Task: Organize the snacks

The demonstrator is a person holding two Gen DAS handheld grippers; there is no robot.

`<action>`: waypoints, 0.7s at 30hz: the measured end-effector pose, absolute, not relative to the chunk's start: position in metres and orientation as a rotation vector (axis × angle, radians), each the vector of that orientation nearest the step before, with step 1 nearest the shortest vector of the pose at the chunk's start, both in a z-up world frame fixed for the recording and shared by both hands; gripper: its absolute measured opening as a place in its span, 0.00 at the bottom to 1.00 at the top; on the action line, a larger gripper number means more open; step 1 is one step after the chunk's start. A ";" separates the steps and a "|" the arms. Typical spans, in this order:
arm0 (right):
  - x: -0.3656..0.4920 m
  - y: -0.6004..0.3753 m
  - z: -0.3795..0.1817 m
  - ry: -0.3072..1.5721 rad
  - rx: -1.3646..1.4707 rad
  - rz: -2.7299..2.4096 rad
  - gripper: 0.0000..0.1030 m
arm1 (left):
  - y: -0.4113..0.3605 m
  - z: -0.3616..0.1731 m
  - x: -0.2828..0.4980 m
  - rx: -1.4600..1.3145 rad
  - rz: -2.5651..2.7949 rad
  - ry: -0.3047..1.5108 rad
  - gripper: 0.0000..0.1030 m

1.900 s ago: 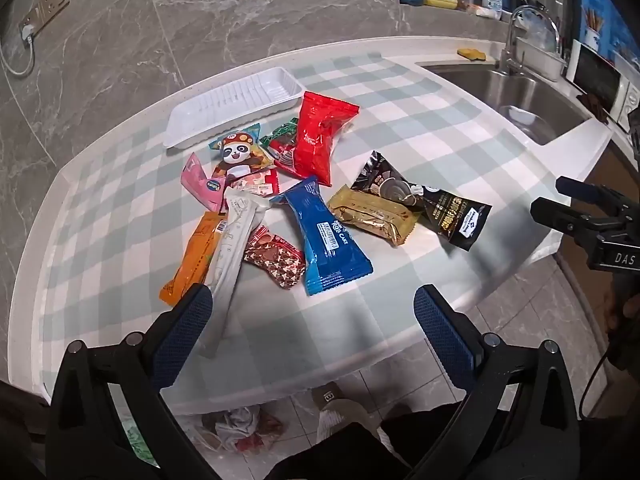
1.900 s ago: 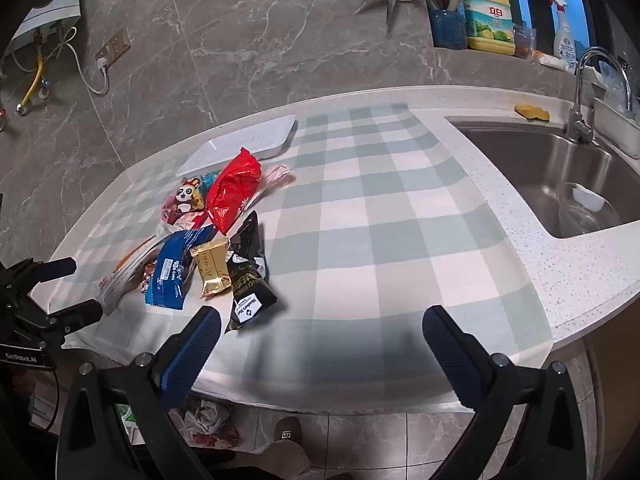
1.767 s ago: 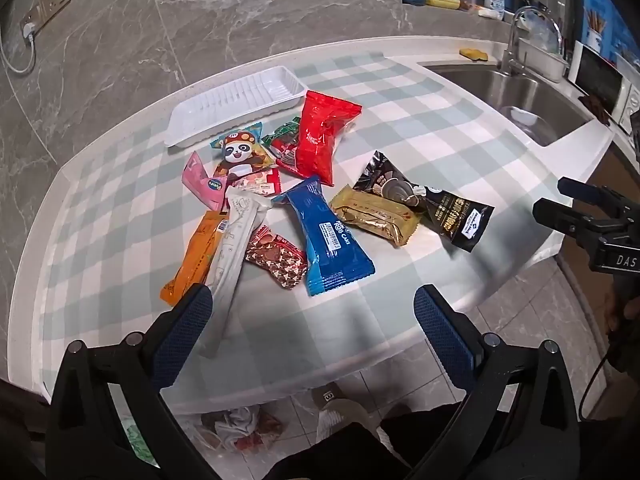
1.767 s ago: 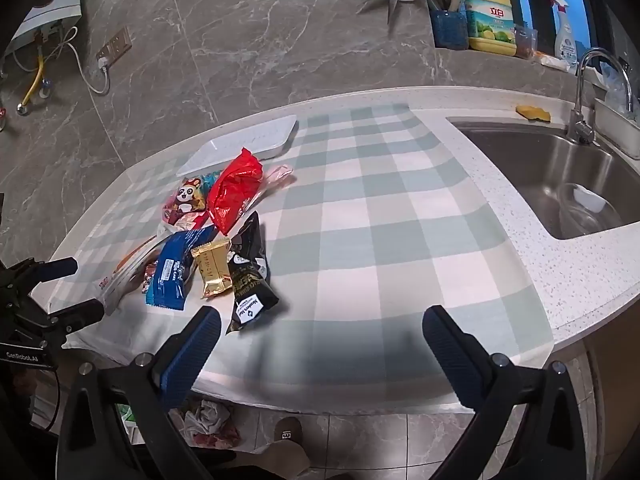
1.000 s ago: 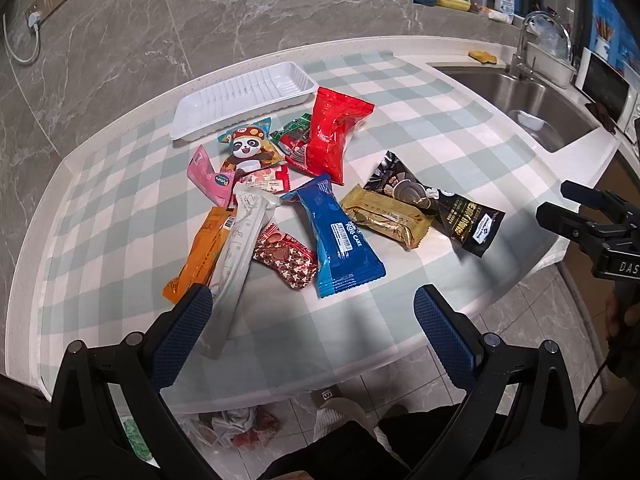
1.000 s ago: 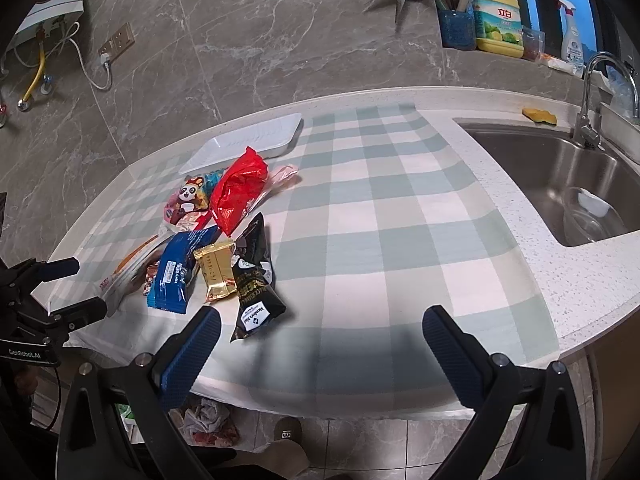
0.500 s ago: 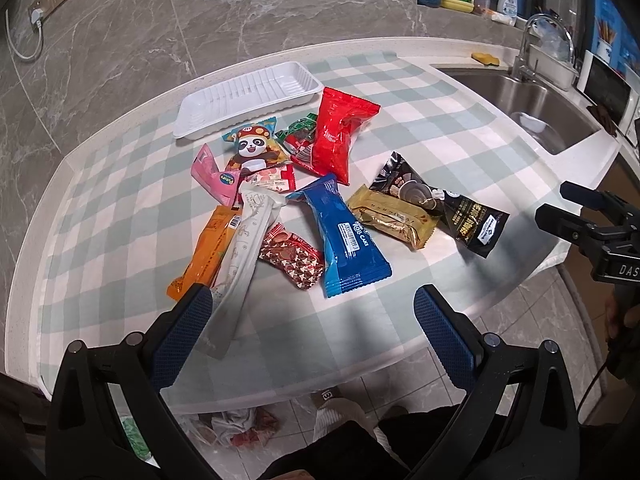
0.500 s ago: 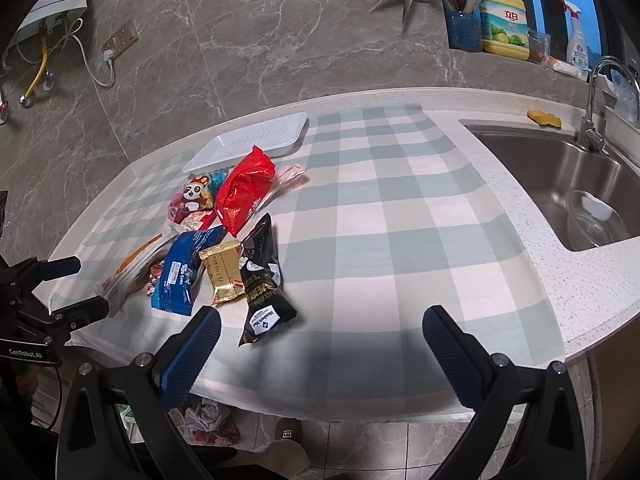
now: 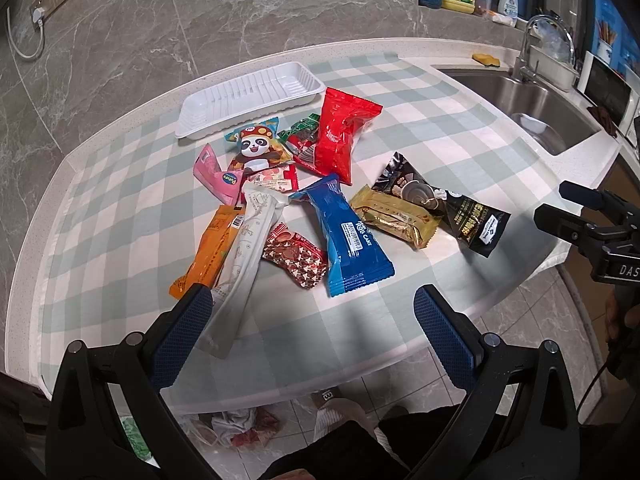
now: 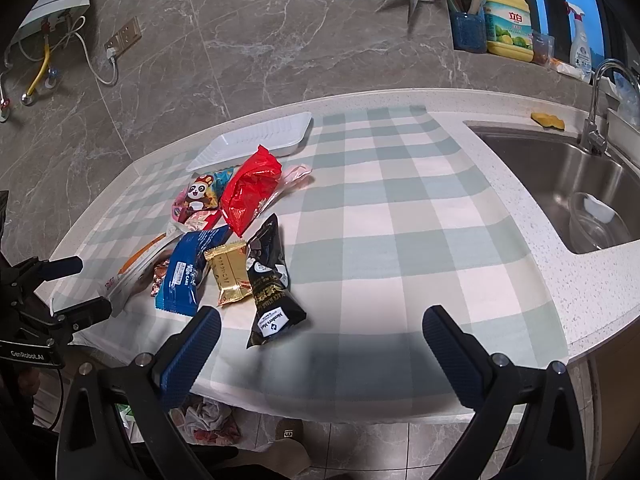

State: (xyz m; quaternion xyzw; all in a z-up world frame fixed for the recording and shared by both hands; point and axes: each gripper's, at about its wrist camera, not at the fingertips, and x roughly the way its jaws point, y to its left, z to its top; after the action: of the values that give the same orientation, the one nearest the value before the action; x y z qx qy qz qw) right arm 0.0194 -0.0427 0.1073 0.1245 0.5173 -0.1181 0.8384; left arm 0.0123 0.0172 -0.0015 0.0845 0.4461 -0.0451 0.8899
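Claws are held spread wide and empty at the near tabletop [image 9: 120, 152] edge: left claw [image 9: 308, 320], right claw [image 10: 320, 340]. Snack packets [image 9: 340, 232] are heaped mid-cloth, with the white tray [image 9: 248, 98] seen empty just beyond them.

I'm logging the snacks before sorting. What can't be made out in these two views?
- Green pack: left wrist view, mostly hidden under the red bag; absent from the right view.
- Brown patterned pack: right wrist view, largely behind the blue pack.
- Black pack small print: too small in both views.
- White sleeve lower end: left finger covers it.
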 end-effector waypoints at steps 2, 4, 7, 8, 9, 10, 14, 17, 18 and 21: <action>0.019 -0.043 0.107 1.093 0.262 -0.249 1.00 | 0.017 -0.002 0.012 0.176 -0.095 0.926 0.99; 0.019 -0.043 0.107 1.093 0.262 -0.250 1.00 | 0.017 -0.002 0.012 0.177 -0.094 0.926 0.99; 0.019 -0.042 0.107 1.094 0.262 -0.249 1.00 | 0.017 -0.002 0.012 0.177 -0.094 0.926 0.99; 0.019 -0.042 0.107 1.094 0.261 -0.250 1.00 | 0.017 -0.002 0.012 0.176 -0.094 0.926 0.99; 0.019 -0.041 0.107 1.093 0.261 -0.250 1.00 | 0.018 -0.001 0.012 0.175 -0.095 0.926 0.99; 0.020 -0.041 0.107 1.093 0.263 -0.249 1.00 | 0.018 -0.002 0.012 0.175 -0.095 0.926 0.99; 0.020 -0.042 0.107 1.094 0.263 -0.249 1.00 | 0.017 -0.002 0.012 0.176 -0.095 0.925 0.99; 0.020 -0.042 0.107 1.094 0.262 -0.250 1.00 | 0.018 -0.002 0.012 0.176 -0.095 0.925 0.99; 0.020 -0.041 0.107 1.093 0.263 -0.249 1.00 | 0.018 -0.002 0.012 0.175 -0.095 0.925 0.99; 0.020 -0.041 0.107 1.094 0.261 -0.250 1.00 | 0.018 -0.002 0.012 0.176 -0.095 0.925 0.99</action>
State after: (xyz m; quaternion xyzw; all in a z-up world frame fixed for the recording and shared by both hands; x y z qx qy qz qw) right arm 0.0203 -0.0413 0.1068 0.1236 0.5173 -0.1182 0.8385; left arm 0.0122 0.0175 -0.0016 0.0846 0.4456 -0.0459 0.8901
